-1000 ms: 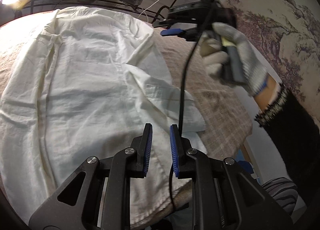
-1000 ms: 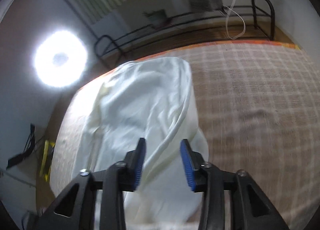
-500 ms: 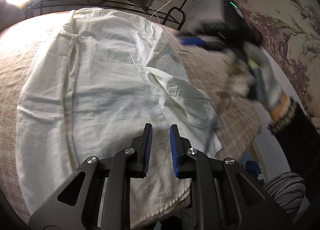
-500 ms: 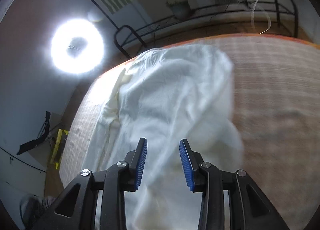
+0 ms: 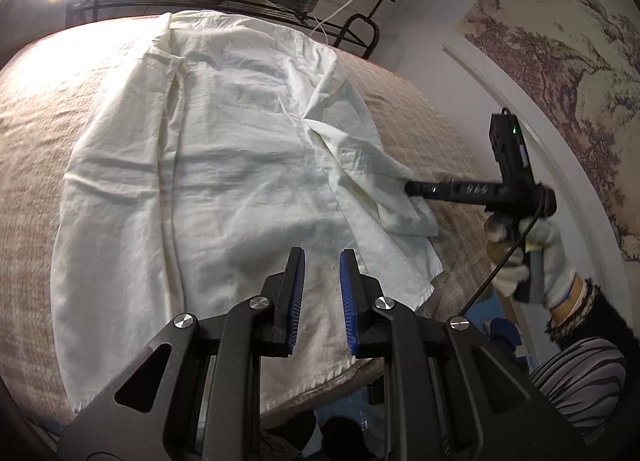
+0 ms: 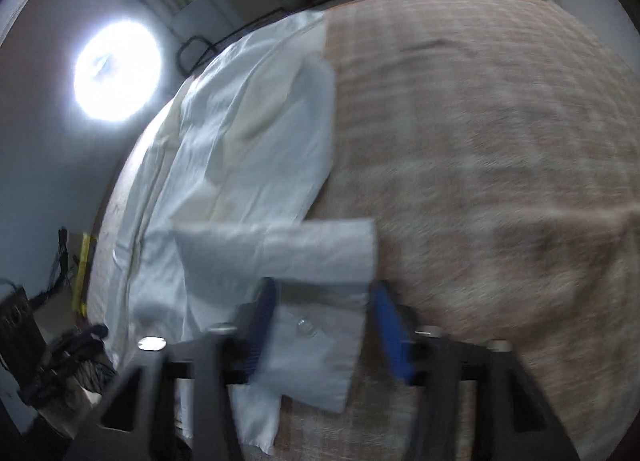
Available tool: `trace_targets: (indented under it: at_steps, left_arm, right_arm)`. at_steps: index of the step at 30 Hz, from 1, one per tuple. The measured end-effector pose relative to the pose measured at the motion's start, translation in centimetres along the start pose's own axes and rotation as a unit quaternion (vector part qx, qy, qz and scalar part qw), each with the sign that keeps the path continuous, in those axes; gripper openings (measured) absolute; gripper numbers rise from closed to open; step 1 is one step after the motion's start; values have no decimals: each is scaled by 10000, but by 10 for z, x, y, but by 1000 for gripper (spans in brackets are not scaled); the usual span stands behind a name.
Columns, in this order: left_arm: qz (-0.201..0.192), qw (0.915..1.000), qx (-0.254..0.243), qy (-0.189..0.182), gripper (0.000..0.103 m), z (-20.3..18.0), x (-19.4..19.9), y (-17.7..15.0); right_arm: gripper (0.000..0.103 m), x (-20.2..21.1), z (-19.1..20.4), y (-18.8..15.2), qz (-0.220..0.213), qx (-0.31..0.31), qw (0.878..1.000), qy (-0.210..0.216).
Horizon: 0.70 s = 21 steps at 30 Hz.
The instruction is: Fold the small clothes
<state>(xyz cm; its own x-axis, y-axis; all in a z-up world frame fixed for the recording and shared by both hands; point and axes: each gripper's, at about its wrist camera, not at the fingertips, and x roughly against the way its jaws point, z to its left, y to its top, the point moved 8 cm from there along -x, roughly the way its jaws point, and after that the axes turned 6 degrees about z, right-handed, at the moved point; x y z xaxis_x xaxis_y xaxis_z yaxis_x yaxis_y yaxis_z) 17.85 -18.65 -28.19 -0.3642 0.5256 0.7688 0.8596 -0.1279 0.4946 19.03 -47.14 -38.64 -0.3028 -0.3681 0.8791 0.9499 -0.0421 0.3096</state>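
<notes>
left wrist view shows us the white shirt (image 5: 224,165) spread on the bed's checked brown cover (image 5: 424,117), collar end toward the black rail, one sleeve folded in over the body with its cuff (image 5: 404,213) lying out at the shirt's right edge near the hem. our left gripper (image 5: 322,293) hovers above the hem with its blue pads a narrow gap apart and nothing between them. our right gripper (image 6: 324,325) has come down fast on the cuff; in its own blurred view the buttoned cuff lies between the blue pads, which have just been closing, yet they stand clear of the cloth on both sides, so we judge no pinch is made yet.

the risks we see: if we close while the hand is moving this quickly, the pads may catch only one layer or slide off the cuff edge, and the sleeve drags crooked. if we bite too deep, we may take the cover along with the cuff. lifting before the grip is firm would let the sleeve flop back and undo the fold line.
</notes>
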Motion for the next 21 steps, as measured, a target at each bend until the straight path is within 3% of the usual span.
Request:
trace_targets:
  at_steps: [2,6,9,12,15,16,18,21]
  left_arm:
    - [-58,10000,67,-15,16,2,5,1]
    - [-192,9995,225,-60,16,8,14,7]
    - [-264,9986,443,-123,16,17,17,9]
    - [-316,9974,615,-179,16,24,18,11]
    - [-344,9964,732,-239,16,28,20,11]
    - [-347,9962,759,-266,16,29,21,10]
    - [-341,9956,814,-325,16,28,21,9]
    - [-309,9960,742,-399,17,20,19,6]
  right_arm:
    - [4,-2,8,-2,-27,194,9997,-168]
    - [2,30,30,5,-539,577,9964,-307]
    - [2,66,62,7,-914,1232,9863,-612]
    - [2,84,111,-5,-1002,2026,9732,-425]
    - [14,74,163,-37,-484,3013,9523,-36]
    - [28,69,173,-47,-328,3257,9449,-11]
    - [32,64,184,-60,-131,3578,9337,7]
    - [33,63,170,-50,-106,3264,9451,143]
